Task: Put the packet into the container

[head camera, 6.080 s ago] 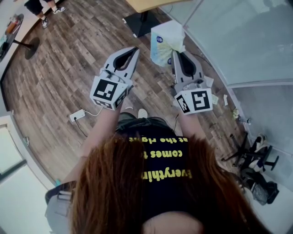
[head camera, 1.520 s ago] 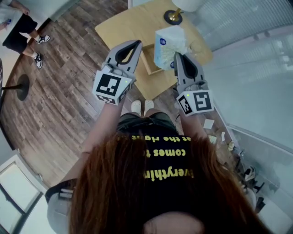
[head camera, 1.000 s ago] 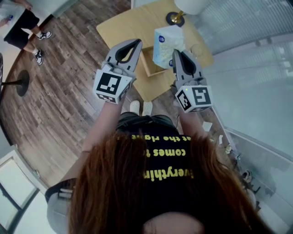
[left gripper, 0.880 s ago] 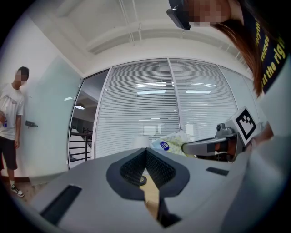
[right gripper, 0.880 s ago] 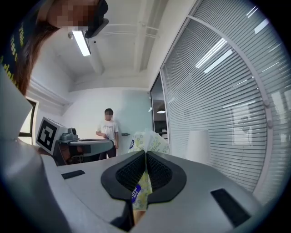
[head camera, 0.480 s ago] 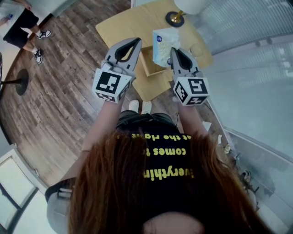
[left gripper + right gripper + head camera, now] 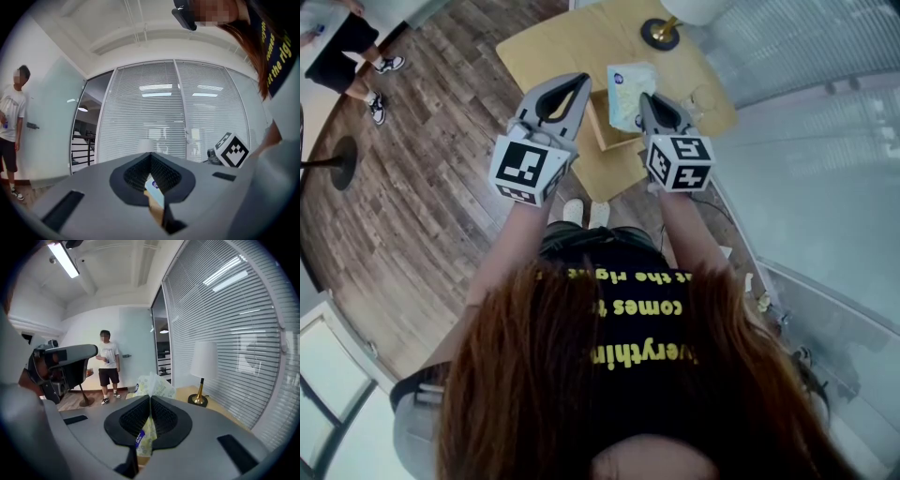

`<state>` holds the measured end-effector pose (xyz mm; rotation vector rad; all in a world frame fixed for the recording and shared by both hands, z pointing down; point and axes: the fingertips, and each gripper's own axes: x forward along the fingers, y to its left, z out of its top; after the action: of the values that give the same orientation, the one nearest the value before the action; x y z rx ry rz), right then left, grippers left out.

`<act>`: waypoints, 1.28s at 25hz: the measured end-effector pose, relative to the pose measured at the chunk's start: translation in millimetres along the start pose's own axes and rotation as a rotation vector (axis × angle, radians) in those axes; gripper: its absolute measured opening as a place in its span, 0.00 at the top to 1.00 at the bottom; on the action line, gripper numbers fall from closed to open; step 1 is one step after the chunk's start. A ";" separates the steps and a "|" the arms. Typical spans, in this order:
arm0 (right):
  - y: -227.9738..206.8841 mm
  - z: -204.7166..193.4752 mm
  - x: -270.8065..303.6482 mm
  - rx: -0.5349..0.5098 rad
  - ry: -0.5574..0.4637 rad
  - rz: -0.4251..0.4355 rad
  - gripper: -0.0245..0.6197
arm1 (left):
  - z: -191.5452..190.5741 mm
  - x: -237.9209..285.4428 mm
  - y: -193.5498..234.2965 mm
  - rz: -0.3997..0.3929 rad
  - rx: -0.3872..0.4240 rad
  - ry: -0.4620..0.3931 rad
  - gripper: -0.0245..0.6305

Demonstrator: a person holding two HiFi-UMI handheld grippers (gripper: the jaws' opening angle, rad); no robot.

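A pale yellow-green packet [image 7: 628, 86] with blue print hangs over a small open wooden box [image 7: 600, 129] on a light wooden table [image 7: 558, 42]. My right gripper [image 7: 643, 97] is shut on the packet's lower edge. In the right gripper view the packet [image 7: 153, 384] sticks up past the closed gripper [image 7: 150, 397]. My left gripper [image 7: 578, 83] is held just left of the box, shut and holding nothing. In the left gripper view, that gripper [image 7: 151, 155] shows a sliver of the packet [image 7: 155, 192] through the gap behind its tips.
A lamp with a gold base [image 7: 660, 30] and white shade [image 7: 204, 360] stands at the table's far side. Blinds and glass wall [image 7: 806, 84] run along the right. A person [image 7: 108, 366] stands on the wood floor [image 7: 412, 159] to the left.
I have come from the open floor up to the table. In the last second the right gripper carried the packet left and down over the box. The left gripper barely moved.
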<state>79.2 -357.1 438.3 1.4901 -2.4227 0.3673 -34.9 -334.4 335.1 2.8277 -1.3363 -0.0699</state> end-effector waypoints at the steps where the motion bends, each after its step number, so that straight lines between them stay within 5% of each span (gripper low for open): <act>1: -0.5 -4.5 2.4 0.004 0.016 0.001 0.92 | 0.3 -0.3 -0.1 0.000 -0.003 -0.001 0.96; 32: -4.5 -89.2 49.1 -0.070 0.401 0.042 0.92 | -3.8 -4.3 -1.1 0.006 -0.022 -0.008 0.96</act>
<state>70.7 -368.2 539.2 1.2026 -2.1269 0.5286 -36.6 -330.4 339.0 2.8082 -1.3363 -0.0958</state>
